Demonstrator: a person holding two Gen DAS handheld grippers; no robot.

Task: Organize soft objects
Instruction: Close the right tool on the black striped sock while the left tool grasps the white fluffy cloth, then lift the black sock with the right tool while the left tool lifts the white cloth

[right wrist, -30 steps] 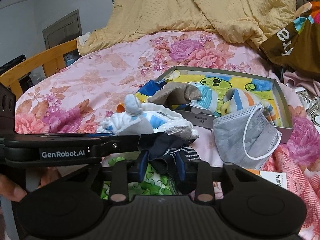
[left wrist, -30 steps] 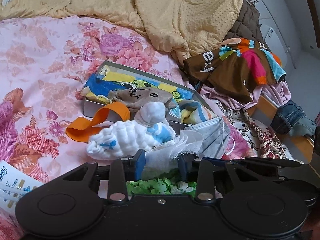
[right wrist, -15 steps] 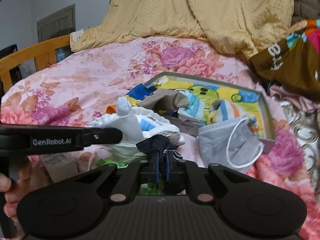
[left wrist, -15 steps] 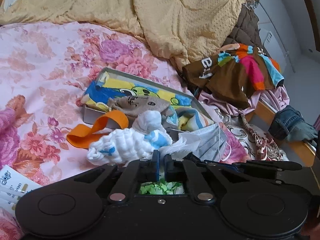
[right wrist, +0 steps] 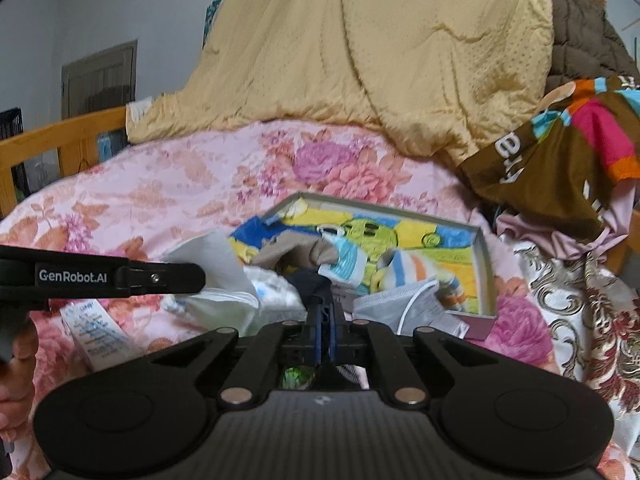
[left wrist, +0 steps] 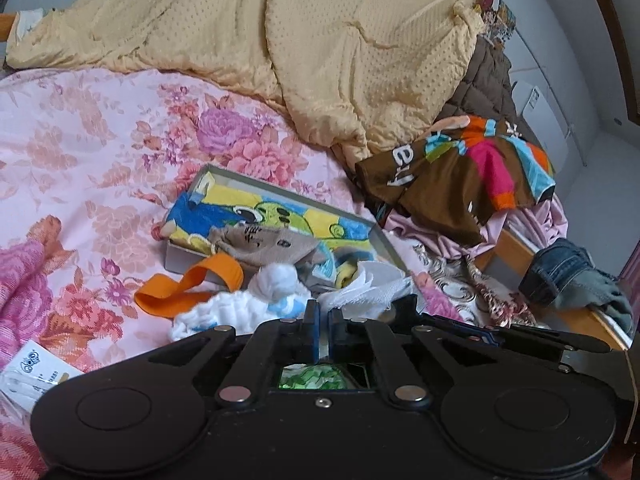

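Dark navy sock [right wrist: 310, 280] pinched in closed jaws of right gripper [right wrist: 325, 314], just before grey box [right wrist: 486, 264]. Left gripper [left wrist: 320, 320]: jaws pressed together on white tissue [left wrist: 368, 294], beside white knit bootie [left wrist: 224, 312]. Floral bedspread [left wrist: 80, 160] beneath; grey face mask [right wrist: 400, 308] against box front.

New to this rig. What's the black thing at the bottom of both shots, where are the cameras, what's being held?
No robot arm: a person carries a hand-held gripper in each hand, and a fisheye camera on each looks along its fingers. The black shape is the gripper's own body. The left hand-held gripper is shut on a white gauzy cloth. The right hand-held gripper is shut on a dark sock. Ahead, on the floral bedsheet, lies a shallow box of socks, with an orange strap and a grey face mask beside it.
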